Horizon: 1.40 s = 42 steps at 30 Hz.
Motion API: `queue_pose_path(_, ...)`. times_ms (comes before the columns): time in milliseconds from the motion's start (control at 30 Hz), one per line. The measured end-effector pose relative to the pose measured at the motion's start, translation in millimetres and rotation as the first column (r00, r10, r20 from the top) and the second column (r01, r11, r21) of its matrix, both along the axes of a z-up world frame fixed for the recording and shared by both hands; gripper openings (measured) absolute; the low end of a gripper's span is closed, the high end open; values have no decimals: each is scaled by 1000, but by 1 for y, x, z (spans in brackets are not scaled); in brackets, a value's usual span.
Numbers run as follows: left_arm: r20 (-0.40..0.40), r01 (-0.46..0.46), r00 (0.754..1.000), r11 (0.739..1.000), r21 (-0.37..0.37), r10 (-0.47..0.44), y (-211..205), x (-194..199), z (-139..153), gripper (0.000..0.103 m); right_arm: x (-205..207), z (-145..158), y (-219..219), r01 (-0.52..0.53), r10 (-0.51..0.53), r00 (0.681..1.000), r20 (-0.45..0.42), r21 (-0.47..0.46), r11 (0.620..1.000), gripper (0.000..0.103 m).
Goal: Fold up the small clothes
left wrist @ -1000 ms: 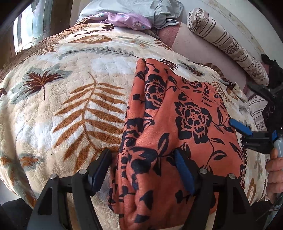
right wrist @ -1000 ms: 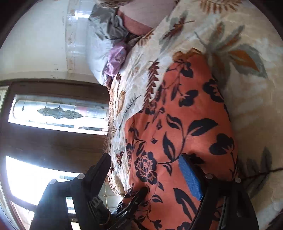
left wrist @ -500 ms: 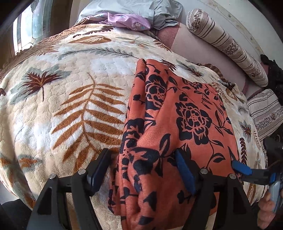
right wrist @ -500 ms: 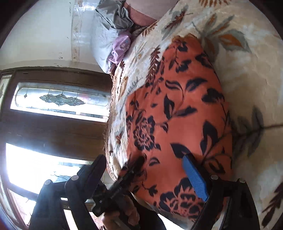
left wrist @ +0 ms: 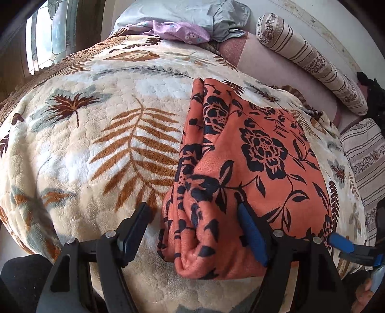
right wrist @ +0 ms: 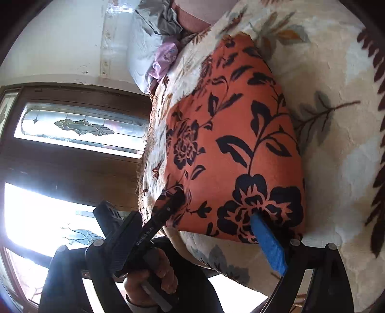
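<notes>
Across the bed's leaf-print blanket (left wrist: 101, 144), near its front edge, the orange flowered cloth (left wrist: 252, 168) lies folded. Left claw (left wrist: 192, 231) straddles its near left corner, released. Right claw (right wrist: 190, 240), since drawn back to the near edge, is opening, empty: this fold looks finished.

One orange floral garment (left wrist: 252, 168) lies folded on one cream leaf-print blanket (left wrist: 96, 144), and two grippers are here, the left gripper (left wrist: 192, 231) and the right gripper (right wrist: 199, 231), each with two fingers. At the far end of the bed I count one grey pillow (left wrist: 182, 14), one small lilac cloth (left wrist: 178, 31) and one striped bolster (left wrist: 312, 62). One hand (right wrist: 154, 274) shows, gripping a handle, and there are two stained-glass window panes (right wrist: 79, 125).
</notes>
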<state>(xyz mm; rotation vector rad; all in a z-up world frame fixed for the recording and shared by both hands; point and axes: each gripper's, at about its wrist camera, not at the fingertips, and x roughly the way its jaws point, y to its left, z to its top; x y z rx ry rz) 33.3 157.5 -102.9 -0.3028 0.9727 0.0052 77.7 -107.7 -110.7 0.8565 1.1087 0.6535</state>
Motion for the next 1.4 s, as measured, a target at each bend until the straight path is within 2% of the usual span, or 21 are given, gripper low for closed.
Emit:
queue_pose_path(67,5,0,1000,1000,13,0,-2,0,-1,78,-3,16,-13,37,-33,997,75,-53,998,93)
queue_pose_path(100,3,-2,1000,1000,8,1,-2,0,-1,78,0,15,-21,62,-58,996,70,-69,996,93)
queue_pose_path(200,0,-2,1000,1000,-14,2,2,0,-3,79,18,-9,-40,122,-124,992,-17,-93,988,93)
queue_pose_path(333,3,6,1000,1000,-20,-6,4,0,-4,80,40,-33,-30,100,-107,992,-70,-103,990,92)
queue_pose_path(400,2,2,1000,1000,-22,-2,5,1,-5,80,45,-30,-18,59,-68,996,-51,-151,987,57)
queue_pose_path(467,-1,1,1000,1000,-30,-1,6,1,-5,80,44,-22,-10,40,-53,997,-49,-243,969,40)
queue_pose_path(500,0,2,1000,1000,-28,-2,6,0,-5,80,41,-15,-8,32,-42,999,-29,-279,960,39)
queue_pose_path(567,1,5,1000,1000,-24,-5,6,0,-5,81,34,-5,-3,42,-45,999,-1,-338,940,38)
queue_pose_path(633,0,10,1000,1000,-15,-10,4,2,-6,82,31,-12,7,18,-11,1000,19,-458,889,39)
queue_pose_path(667,2,9,1000,1000,-10,-9,3,2,-5,82,32,-17,8,18,-9,1000,20,-468,883,43)
queue_pose_path(767,2,8,1000,1000,-22,-8,5,2,-6,82,35,-16,-11,37,-50,998,-32,-327,944,59)
queue_pose_path(833,1,9,1000,1000,-23,-9,5,3,-6,82,32,-6,-24,74,-80,997,-9,-261,962,61)
queue_pose_path(933,2,9,1000,1000,-20,-9,4,3,-6,82,44,-6,-44,127,-130,991,-14,-119,985,77)
queue_pose_path(1033,4,10,1000,1000,-21,-10,5,3,-6,82,70,-34,-46,127,-135,986,-103,-79,989,75)
queue_pose_path(1067,4,9,1000,1000,-20,-9,5,3,-6,82,77,-44,-40,111,-121,984,-134,-74,991,47)
queue_pose_path(1100,3,9,1000,1000,-19,-9,5,2,-6,82,78,-46,-34,92,-106,984,-145,-100,991,41)
queue_pose_path(1167,4,7,1000,1000,-18,-7,6,2,-6,82,70,-22,-18,65,-79,996,-47,-254,965,38)
queue_pose_path(1233,1,8,1000,1000,-24,-8,7,2,-6,83,57,0,-4,60,-44,998,49,-389,919,37)
queue_pose_path(1300,1,9,1000,1000,-20,-9,5,3,-6,83,56,-9,2,35,-22,999,34,-472,881,41)
queue_pose_path(1333,2,9,1000,1000,-17,-9,5,3,-6,83,58,-15,-4,39,-38,999,11,-465,885,53)
queue_pose_path(1400,3,8,1000,999,-40,-8,8,2,-5,83,55,-15,-18,89,-99,995,-5,-401,912,58)
